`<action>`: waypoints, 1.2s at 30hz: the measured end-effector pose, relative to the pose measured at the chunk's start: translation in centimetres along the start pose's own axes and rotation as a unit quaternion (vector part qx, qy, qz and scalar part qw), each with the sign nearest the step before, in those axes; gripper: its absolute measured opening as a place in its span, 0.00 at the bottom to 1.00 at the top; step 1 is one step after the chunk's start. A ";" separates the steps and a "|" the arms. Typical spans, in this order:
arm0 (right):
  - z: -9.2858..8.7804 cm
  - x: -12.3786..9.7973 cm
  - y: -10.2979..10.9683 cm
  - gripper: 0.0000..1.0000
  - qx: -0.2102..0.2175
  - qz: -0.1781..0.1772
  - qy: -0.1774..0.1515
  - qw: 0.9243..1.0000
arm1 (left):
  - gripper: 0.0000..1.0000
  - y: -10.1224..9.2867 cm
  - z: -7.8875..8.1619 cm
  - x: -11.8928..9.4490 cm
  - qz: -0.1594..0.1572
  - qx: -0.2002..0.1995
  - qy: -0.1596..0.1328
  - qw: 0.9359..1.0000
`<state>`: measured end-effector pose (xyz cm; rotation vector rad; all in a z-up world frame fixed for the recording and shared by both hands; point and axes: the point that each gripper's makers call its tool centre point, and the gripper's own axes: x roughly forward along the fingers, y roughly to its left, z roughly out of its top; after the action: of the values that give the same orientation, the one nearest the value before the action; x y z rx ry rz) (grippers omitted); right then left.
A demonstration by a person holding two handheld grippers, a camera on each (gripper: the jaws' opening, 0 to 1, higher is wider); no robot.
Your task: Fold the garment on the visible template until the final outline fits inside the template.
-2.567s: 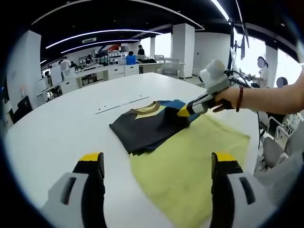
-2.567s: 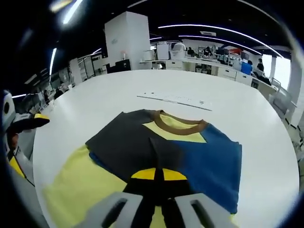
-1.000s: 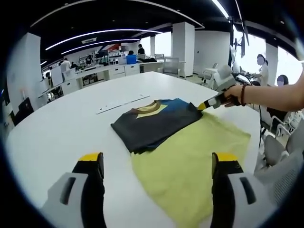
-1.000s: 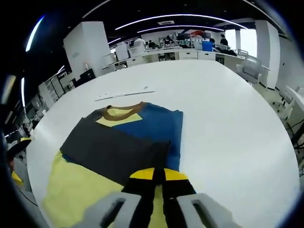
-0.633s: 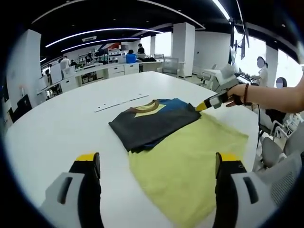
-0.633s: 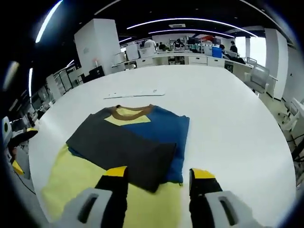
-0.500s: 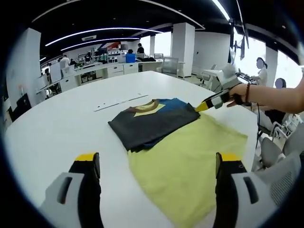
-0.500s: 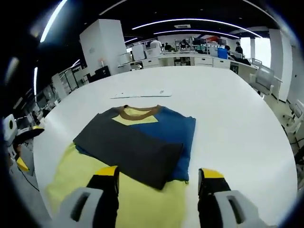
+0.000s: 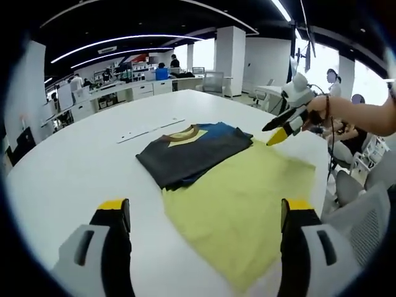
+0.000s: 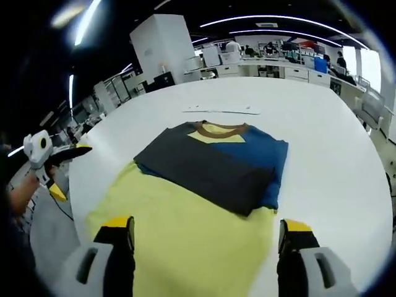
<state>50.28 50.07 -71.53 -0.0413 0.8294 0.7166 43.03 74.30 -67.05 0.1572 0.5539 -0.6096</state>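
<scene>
Yellow template sheet (image 10: pixel 185 238) covers the lower centre of the right gripper view on the white table (image 10: pixel 334 161), with the folded garment (image 10: pixel 213 162) lying across its far edge at mid-frame. Left gripper (image 9: pixel 207 213) and right gripper (image 10: pixel 207 234) both stand apart, holding nothing.
</scene>
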 end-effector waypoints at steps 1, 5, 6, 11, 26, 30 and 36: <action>-0.2 -0.2 0.3 1.00 -0.006 0.005 0.004 1.000 | 0.99 -0.1 -0.1 -0.1 -0.002 0.001 0.001 1.000; -1.0 -0.9 1.1 1.00 -0.024 0.016 0.014 0.999 | 0.99 -0.6 -0.6 -0.3 -0.015 0.005 0.005 1.000; -1.2 -1.1 1.3 1.00 -0.030 0.020 0.017 0.999 | 0.99 -0.7 -0.6 -0.4 -0.016 0.006 0.006 1.000; -2.5 -2.2 2.2 1.00 -0.051 0.034 0.031 0.998 | 0.99 -1.0 -1.0 -0.6 -0.027 0.015 0.011 0.999; -7.2 -4.6 5.1 0.95 -0.088 0.073 0.073 0.991 | 0.93 -3.4 -3.8 -1.6 -0.077 0.042 0.045 0.995; -8.9 -4.9 5.4 0.93 -0.108 0.079 0.095 0.986 | 0.91 -3.7 -4.5 -1.8 -0.082 0.048 0.052 0.994; -10.4 -5.3 5.8 0.86 -0.111 0.084 0.108 0.984 | 0.86 -4.7 -6.1 -2.1 -0.103 0.057 0.071 0.991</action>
<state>37.52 48.36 -73.73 -0.2552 0.9645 0.9748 36.16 73.36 -71.00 0.2557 0.6779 -0.8362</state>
